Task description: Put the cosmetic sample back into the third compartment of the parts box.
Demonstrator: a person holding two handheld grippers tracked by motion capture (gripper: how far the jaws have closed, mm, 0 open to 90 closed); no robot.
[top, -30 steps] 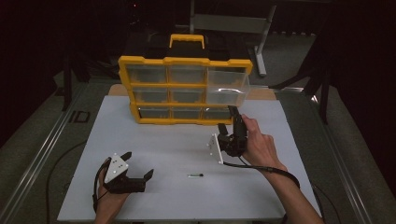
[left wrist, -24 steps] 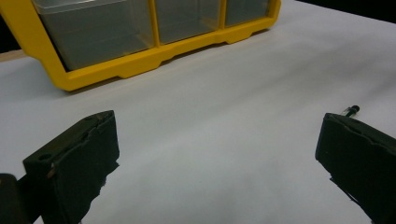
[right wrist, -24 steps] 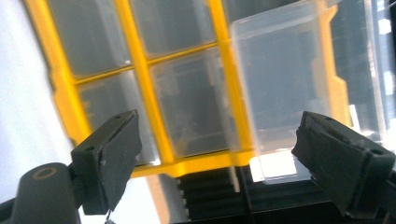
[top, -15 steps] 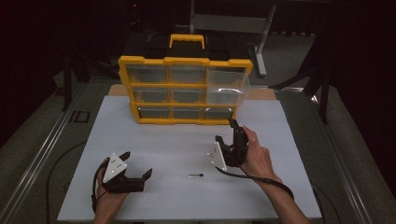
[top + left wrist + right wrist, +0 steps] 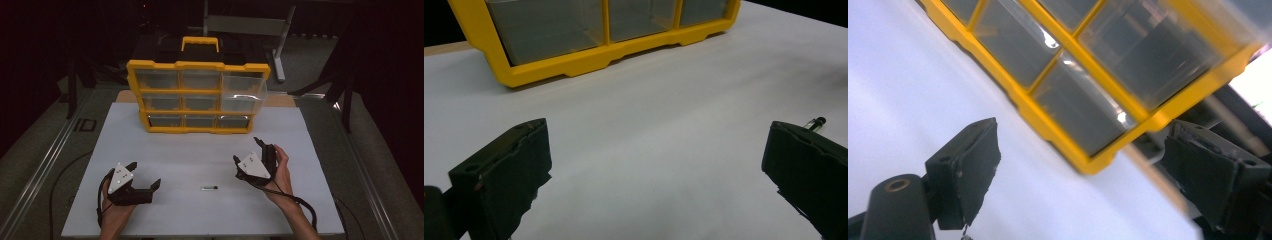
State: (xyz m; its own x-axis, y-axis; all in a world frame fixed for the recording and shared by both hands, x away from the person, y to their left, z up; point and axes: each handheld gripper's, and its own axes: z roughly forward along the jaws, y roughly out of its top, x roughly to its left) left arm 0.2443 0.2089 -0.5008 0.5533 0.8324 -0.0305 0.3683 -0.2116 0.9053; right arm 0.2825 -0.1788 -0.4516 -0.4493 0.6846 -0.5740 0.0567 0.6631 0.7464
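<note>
Screw (image 5: 209, 188), small and dark, lies loose on the white bench (image 5: 200, 150) near its front edge, between our two hands. What has changed is the right gripper (image 5: 248, 156): it has drawn back from the yellow organizer (image 5: 197, 97) at the far edge, where the upper right drawer (image 5: 243, 89) stands pulled out, and come down just right of the screw, jaws wide apart and empty. The left gripper (image 5: 145, 181) stays resting by the front edge, jaws open, holding nothing. We judge the pickup comes next.
</note>
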